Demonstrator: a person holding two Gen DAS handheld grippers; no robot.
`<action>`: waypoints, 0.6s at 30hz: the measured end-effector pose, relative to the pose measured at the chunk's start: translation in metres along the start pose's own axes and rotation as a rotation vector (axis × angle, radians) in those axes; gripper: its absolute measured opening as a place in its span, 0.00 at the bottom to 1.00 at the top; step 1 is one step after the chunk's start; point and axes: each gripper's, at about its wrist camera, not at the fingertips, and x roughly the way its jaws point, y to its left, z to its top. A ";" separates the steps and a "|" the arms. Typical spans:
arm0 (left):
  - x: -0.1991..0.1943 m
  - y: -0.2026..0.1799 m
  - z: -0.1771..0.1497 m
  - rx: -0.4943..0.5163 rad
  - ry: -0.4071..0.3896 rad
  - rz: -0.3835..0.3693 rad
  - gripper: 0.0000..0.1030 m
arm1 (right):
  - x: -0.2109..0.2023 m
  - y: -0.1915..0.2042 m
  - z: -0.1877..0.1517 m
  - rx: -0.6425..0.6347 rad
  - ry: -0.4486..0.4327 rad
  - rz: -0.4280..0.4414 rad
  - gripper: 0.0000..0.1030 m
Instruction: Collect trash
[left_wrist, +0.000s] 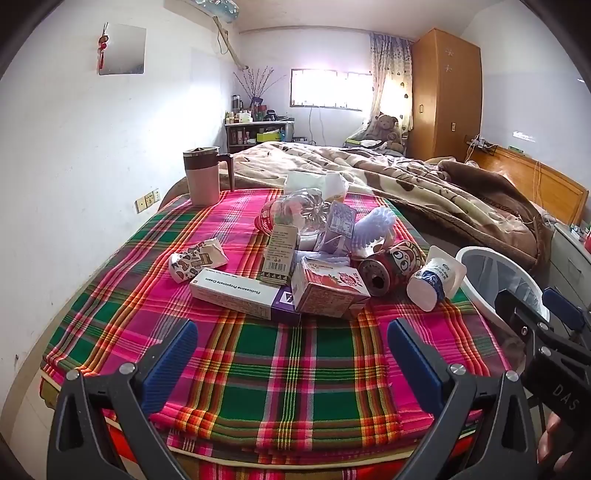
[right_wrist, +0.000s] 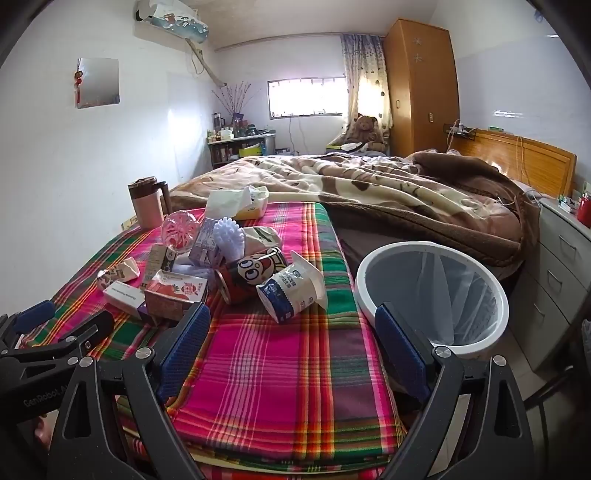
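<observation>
A pile of trash lies on the plaid cloth (left_wrist: 295, 354): a white cream box (left_wrist: 240, 295), a red carton (left_wrist: 327, 290), a red cartoon can (left_wrist: 391, 266), a white yogurt cup (left_wrist: 436, 277), a clear plastic bottle (left_wrist: 295, 214) and a crumpled wrapper (left_wrist: 197, 260). The white trash bin (right_wrist: 432, 295) with a clear liner stands right of the table. My left gripper (left_wrist: 291, 354) is open and empty, short of the pile. My right gripper (right_wrist: 291, 343) is open and empty, near the yogurt cup (right_wrist: 291, 290) and the can (right_wrist: 251, 275).
A pink lidded mug (left_wrist: 203, 175) stands at the table's far left corner, a tissue pack (right_wrist: 240, 201) behind the pile. A bed with a brown blanket (right_wrist: 388, 195) lies beyond. A grey drawer unit (right_wrist: 561, 269) stands right of the bin.
</observation>
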 end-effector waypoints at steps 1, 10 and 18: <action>0.000 -0.001 0.001 0.001 0.001 -0.001 1.00 | 0.001 0.001 0.000 0.000 0.002 -0.003 0.90; 0.004 0.006 -0.003 -0.010 -0.004 -0.008 1.00 | 0.000 0.006 0.001 -0.012 -0.004 -0.012 0.90; 0.003 0.007 -0.001 -0.016 -0.002 -0.011 1.00 | 0.000 0.007 0.001 -0.015 -0.002 -0.014 0.90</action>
